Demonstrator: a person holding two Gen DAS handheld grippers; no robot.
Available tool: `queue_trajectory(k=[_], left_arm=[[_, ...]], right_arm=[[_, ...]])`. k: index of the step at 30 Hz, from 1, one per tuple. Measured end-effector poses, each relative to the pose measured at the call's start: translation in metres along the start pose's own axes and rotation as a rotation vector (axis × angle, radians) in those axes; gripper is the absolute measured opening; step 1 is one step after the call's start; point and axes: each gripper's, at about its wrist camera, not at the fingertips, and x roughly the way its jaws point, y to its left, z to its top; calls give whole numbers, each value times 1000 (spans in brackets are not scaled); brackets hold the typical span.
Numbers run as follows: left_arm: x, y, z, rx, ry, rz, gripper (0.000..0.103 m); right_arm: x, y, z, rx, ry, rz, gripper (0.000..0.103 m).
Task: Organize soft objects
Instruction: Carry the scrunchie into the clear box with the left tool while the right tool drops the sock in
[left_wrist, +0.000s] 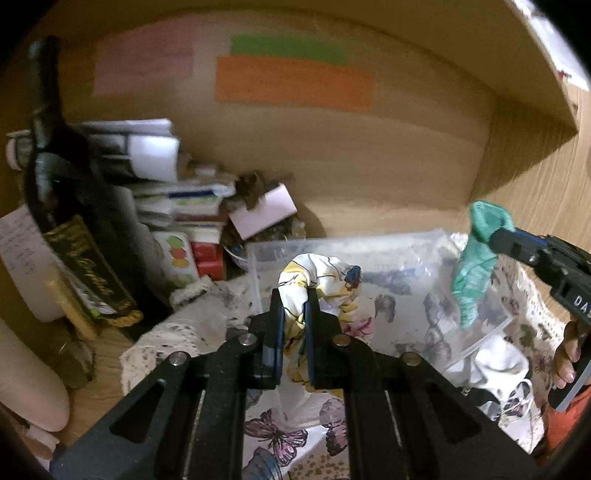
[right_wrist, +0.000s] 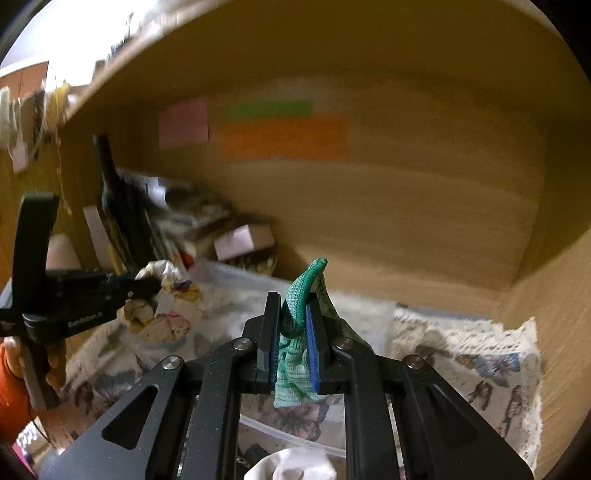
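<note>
Grippers both grip cloth: left gripper (left_wrist: 294, 302) pinches the floral cloth (left_wrist: 325, 280), right gripper (right_wrist: 291, 306) the green cloth (right_wrist: 299, 314), above the clear bin (left_wrist: 491, 332); open shelf space lies right of the clutter (left_wrist: 177, 206).

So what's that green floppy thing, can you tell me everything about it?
The green sock looks like a small knitted piece of teal fabric, ribbed and stretchy, with paler green at its lower edge. It is pinched in the right tool, whose blue pads press its middle. One end pokes up past the fingertips and curls over; the other end dangles limp below. From the left wrist view it hangs over the clear plastic box without touching it.
</note>
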Motion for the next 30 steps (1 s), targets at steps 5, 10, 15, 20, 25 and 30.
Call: queue_trajectory(k=[5, 10, 15, 20, 25, 30], left_arm=[[17, -10, -5, 38, 53, -17, 9], [28, -20, -11, 59, 104, -33, 10], [31, -26, -15, 68, 133, -35, 32], [20, -31, -14, 66, 98, -24, 59], [-5, -36, -9, 58, 34, -13, 81], [-36, -44, -7, 74, -57, 29, 102]], right_arm=[[24, 2, -8, -5, 113, 60, 12], [39, 3, -16, -6, 177, 70, 14], [44, 1, -20, -2, 208, 67, 31], [26, 0, -15, 3, 138, 47, 57], [-1, 1, -8, -4, 60, 22, 67], [-33, 2, -8, -16, -33, -22, 80]])
